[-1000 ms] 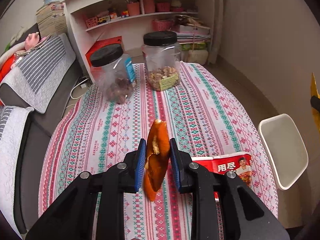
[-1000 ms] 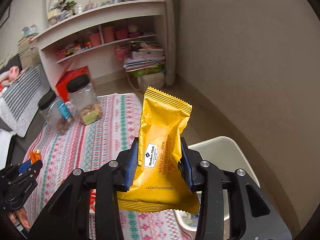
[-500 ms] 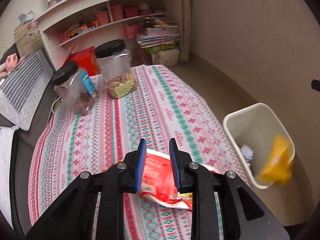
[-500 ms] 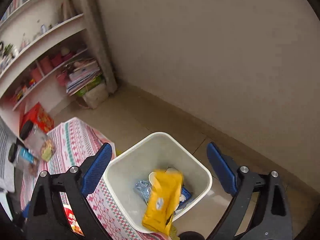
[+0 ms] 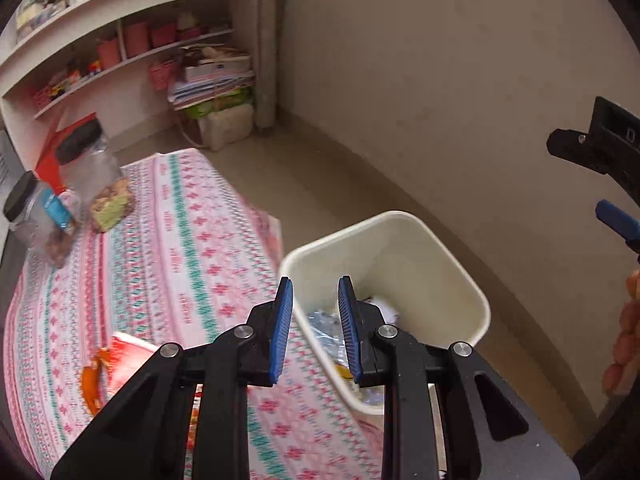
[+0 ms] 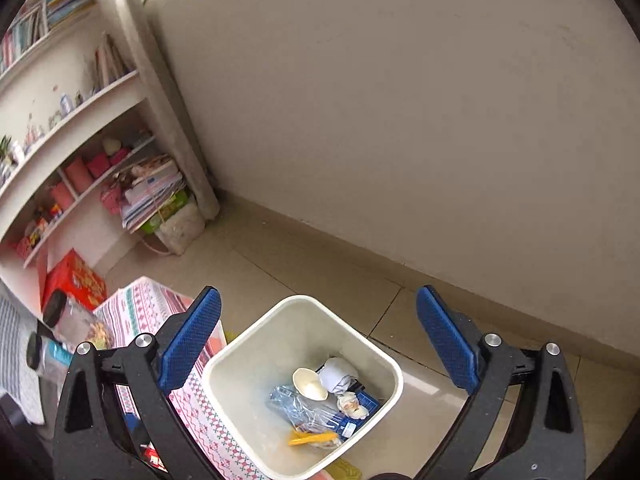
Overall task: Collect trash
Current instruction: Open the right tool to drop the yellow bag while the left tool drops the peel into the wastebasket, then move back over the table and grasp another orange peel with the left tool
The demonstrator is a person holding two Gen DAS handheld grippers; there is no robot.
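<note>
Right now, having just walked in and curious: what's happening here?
A person with two handheld grippers is collecting trash. The right gripper hangs over the bin, jaws opening, empty; a yellow wrapper lies inside. The left gripper is shut, empty. An orange peel and red wrapper lie on the table.

Soft daylight; left view motion-blurred; fisheye bending, dark corners.

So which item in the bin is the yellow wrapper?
Start at the white bin beside the table. Among the trash at its bottom, look nearest the camera, below the clear crumpled plastic. The yellow wrapper is the only bright yellow piece there.
</note>
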